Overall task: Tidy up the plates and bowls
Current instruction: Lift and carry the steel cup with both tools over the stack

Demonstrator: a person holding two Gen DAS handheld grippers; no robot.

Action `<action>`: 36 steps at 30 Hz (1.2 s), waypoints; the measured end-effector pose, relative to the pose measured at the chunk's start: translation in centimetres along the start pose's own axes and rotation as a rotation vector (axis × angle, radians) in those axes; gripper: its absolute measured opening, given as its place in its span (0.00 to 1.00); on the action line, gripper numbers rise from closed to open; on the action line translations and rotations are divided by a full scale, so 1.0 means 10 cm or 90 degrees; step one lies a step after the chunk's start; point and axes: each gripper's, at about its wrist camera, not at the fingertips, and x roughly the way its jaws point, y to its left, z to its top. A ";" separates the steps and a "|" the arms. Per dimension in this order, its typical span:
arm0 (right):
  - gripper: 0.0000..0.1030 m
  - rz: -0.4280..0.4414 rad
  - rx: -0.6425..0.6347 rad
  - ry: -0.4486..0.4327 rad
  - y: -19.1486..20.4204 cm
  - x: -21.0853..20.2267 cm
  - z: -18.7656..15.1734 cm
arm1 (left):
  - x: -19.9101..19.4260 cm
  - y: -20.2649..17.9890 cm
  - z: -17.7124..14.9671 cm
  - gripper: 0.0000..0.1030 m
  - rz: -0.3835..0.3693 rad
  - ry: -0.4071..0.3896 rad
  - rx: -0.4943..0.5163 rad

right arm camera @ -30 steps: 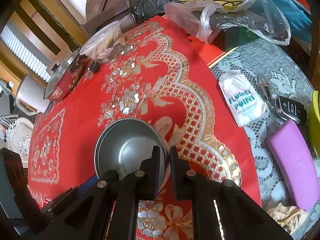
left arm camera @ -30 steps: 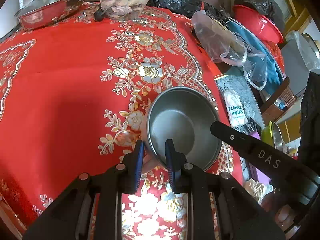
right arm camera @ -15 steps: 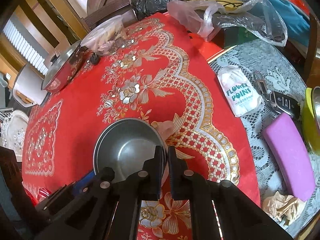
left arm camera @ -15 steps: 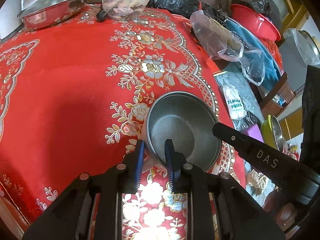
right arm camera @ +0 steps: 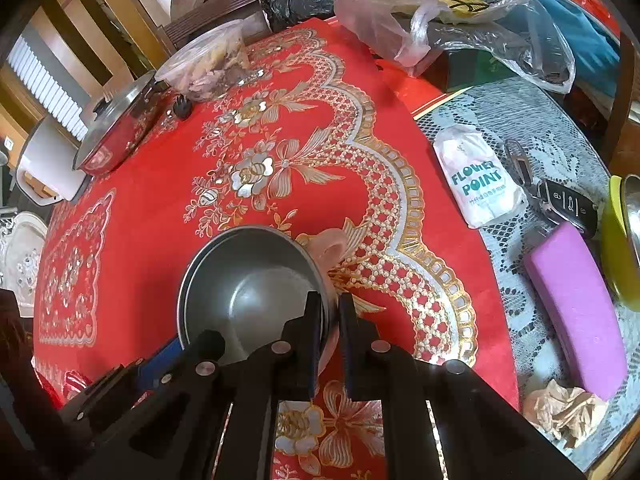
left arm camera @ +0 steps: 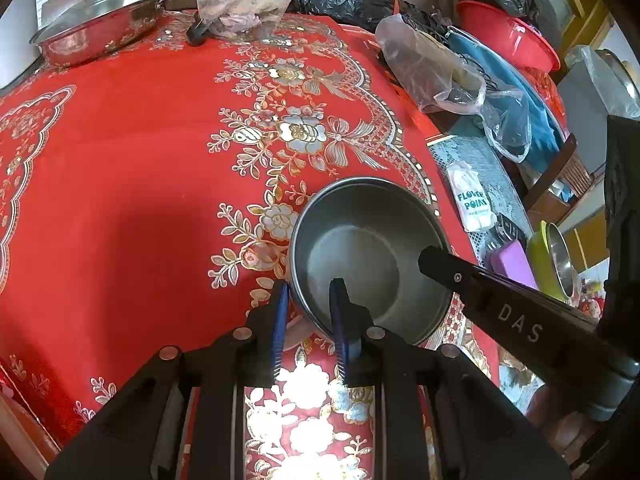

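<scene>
Tabletop (left arm camera: 120, 168) under a red cloth with gold flowers; far left rear, a lidded steel pan (left arm camera: 100, 24), just right of it a clear plastic tub of food (left arm camera: 244, 4). Centre: steel bowl (left arm camera: 368, 256), seemingly two nested, with something pinkish half hidden beneath the rim; I cannot tell what. Left gripper (left arm camera: 308, 300) straddles the bowl's near rim, one finger outside, one inside, a gap showing at the outer finger; whether it pinches I cannot tell. Right gripper (right arm camera: 330, 312) is clamped on the rim at the opposite side, jaws nearly together. Judgement: stacking looks partly done here, the bowl held by both sides, possibly just off the cloth; placing it remains. Right of the cloth: clear plastic bags (left arm camera: 440, 68), a tissue pack (right arm camera: 478, 180), car key (right arm camera: 568, 204), purple block (right arm camera: 576, 304), and a green bowl with steel liner (right arm camera: 624, 240), likely unsorted yet. That clutter crowds the right edge; open cloth lies left.
</scene>
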 end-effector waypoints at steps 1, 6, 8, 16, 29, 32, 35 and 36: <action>0.08 -0.001 -0.001 0.000 0.00 -0.01 -0.01 | -0.01 0.00 0.00 0.16 -0.001 0.000 0.000; 0.09 -0.007 0.001 0.002 -0.01 -0.07 -0.03 | -0.09 -0.02 -0.05 0.16 -0.008 -0.003 0.005; 0.09 -0.009 -0.001 0.001 -0.01 -0.11 -0.05 | -0.12 -0.03 -0.06 0.16 -0.010 -0.006 0.006; 0.09 -0.018 -0.009 -0.011 0.05 -0.29 -0.08 | -0.28 -0.04 -0.09 0.16 -0.018 -0.019 0.011; 0.11 -0.009 -0.043 -0.053 0.49 -0.97 -0.10 | -0.90 0.13 -0.08 0.16 -0.060 -0.062 0.013; 0.11 -0.005 -0.062 -0.070 0.69 -1.18 -0.13 | -1.16 0.22 -0.09 0.15 -0.065 -0.081 0.017; 0.11 0.008 -0.086 -0.089 0.93 -1.38 -0.19 | -1.48 0.34 -0.13 0.15 -0.056 -0.115 0.027; 0.11 0.014 -0.096 -0.096 1.02 -1.45 -0.22 | -1.56 0.38 -0.14 0.15 -0.054 -0.123 0.029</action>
